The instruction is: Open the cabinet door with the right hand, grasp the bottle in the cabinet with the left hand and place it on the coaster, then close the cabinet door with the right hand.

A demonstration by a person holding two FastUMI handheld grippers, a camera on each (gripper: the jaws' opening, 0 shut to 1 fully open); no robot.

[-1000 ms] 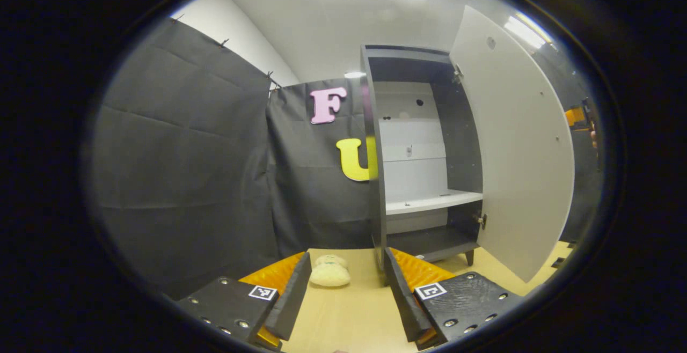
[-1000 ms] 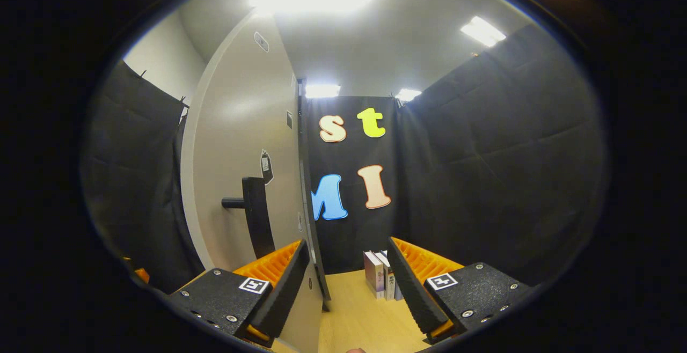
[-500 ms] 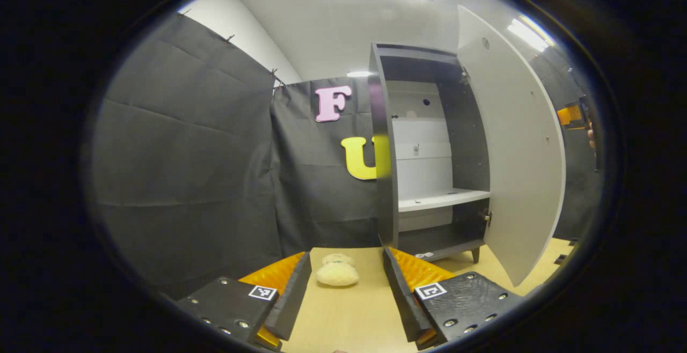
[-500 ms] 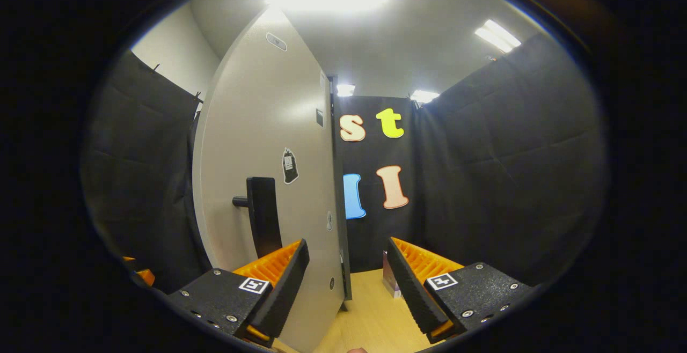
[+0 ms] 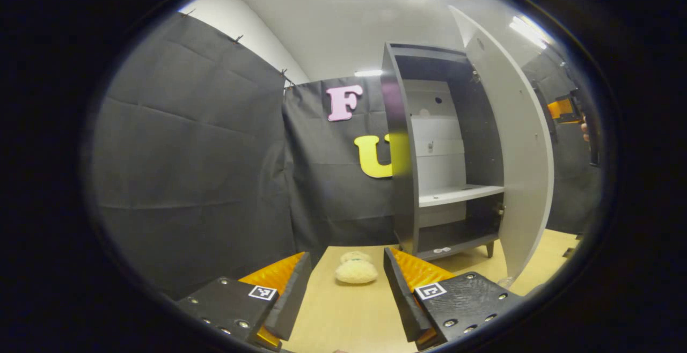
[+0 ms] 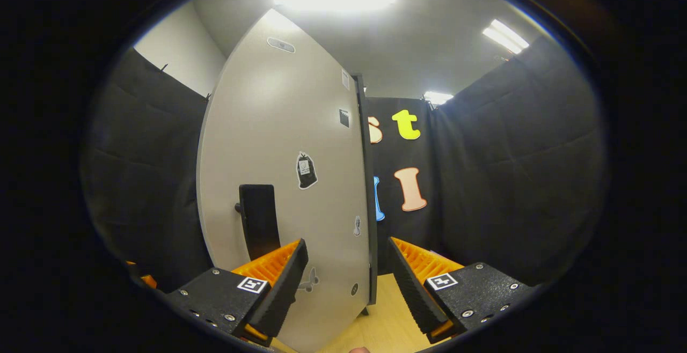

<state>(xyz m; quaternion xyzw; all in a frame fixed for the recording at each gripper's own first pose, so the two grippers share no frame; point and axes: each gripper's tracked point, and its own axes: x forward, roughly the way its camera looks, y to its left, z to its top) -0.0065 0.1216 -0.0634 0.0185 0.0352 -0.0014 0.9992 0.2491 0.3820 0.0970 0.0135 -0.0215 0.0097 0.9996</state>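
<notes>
The dark cabinet stands at the back of the table, its pale door hanging partly open on the right. The white shelf inside is bare. My left gripper is open low over the table, well short of the cabinet, with nothing between its fingers. My right gripper is open close to the door's outer face, with the black handle just above its left finger. In the left gripper view, the right gripper and a hand show beyond the door's edge.
A cream plush toy lies on the wooden table ahead of my left gripper, left of the cabinet. A small pale scrap rests on the cabinet floor. Black cloth walls close the booth all round.
The door has swung toward the cabinet, narrowing the opening. In the right gripper view it now covers the books seen earlier. The left gripper's view has turned a little to the left.
</notes>
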